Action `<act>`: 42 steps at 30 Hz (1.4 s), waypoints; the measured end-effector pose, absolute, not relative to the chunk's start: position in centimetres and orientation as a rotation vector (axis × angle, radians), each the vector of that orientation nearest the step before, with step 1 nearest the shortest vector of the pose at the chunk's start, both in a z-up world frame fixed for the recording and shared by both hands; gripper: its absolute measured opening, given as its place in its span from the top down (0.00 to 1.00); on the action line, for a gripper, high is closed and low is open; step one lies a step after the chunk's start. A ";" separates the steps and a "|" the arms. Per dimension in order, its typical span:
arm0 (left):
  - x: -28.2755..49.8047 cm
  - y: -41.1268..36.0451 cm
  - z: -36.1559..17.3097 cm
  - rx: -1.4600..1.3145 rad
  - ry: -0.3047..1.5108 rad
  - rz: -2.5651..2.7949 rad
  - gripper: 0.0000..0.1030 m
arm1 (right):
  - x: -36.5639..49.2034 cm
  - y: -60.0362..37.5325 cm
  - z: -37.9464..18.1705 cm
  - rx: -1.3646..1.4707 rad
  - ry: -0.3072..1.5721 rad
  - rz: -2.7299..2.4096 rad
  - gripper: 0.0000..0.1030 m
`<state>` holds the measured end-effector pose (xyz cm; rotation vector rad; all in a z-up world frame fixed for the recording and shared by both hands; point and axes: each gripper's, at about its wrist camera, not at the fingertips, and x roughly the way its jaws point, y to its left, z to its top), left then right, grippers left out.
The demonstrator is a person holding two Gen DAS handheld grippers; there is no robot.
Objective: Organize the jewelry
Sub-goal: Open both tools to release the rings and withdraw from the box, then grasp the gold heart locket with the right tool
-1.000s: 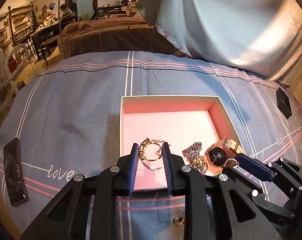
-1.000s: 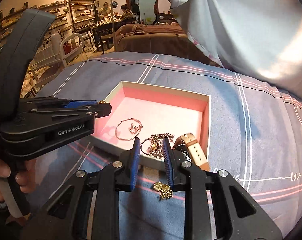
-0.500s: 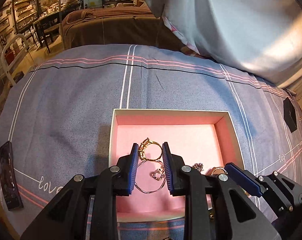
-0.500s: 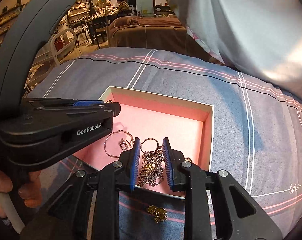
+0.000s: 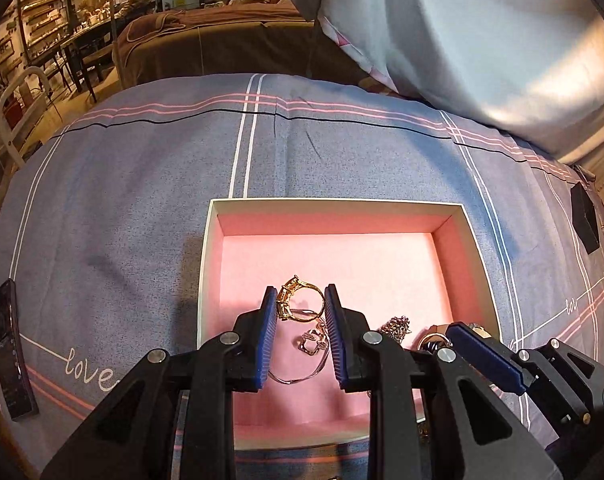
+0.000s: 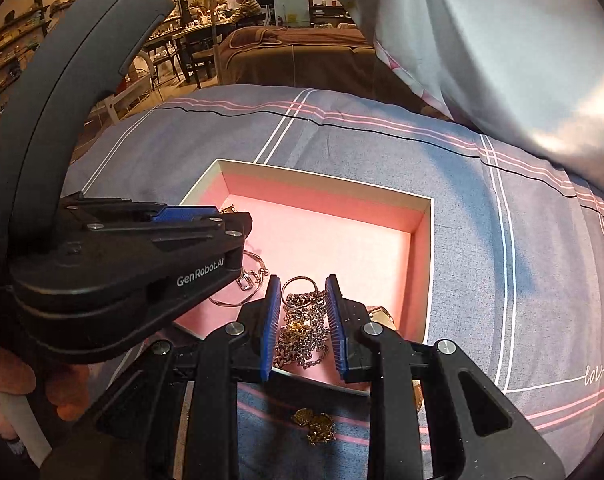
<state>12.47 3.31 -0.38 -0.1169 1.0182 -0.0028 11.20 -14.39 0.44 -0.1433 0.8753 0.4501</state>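
An open box with a pink lining (image 5: 334, 201) (image 6: 326, 180) lies on the blue bedspread. My left gripper (image 5: 301, 304) is shut on a gold ring with stones (image 5: 285, 300), held above the box's near left part. Under it lies a silver bangle with a charm (image 5: 312, 340) (image 6: 248, 280). My right gripper (image 6: 301, 292) is shut on a thin gold hoop (image 6: 300, 279) over the box's front edge, above a heap of silver chain (image 6: 302, 340). A watch (image 6: 378, 314) shows partly behind the right finger. The left gripper (image 6: 230, 216) fills the left of the right wrist view.
A pair of gold earrings (image 6: 316, 424) lies on the bedspread in front of the box. A dark phone (image 5: 10, 352) lies at the far left and a small black box (image 5: 584, 218) at the right. A pale pillow (image 5: 462, 40) rises behind; a hand (image 6: 22, 384) holds the left tool.
Both grippers moved forward and slightly down, from the box's near edge to over its inside. Each kept its ring between the pads.
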 end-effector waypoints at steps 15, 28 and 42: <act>10.7 4.2 1.7 -0.101 0.937 0.074 0.17 | 8.9 -16.4 0.7 -0.177 0.814 0.399 0.22; 1.2 7.4 -2.7 -0.074 1.011 0.031 0.06 | 6.5 -22.0 -6.2 -0.141 0.889 0.227 0.18; -0.1 7.1 -4.4 -0.051 1.035 0.027 0.06 | 2.8 -19.2 -5.7 -0.135 0.870 0.356 0.28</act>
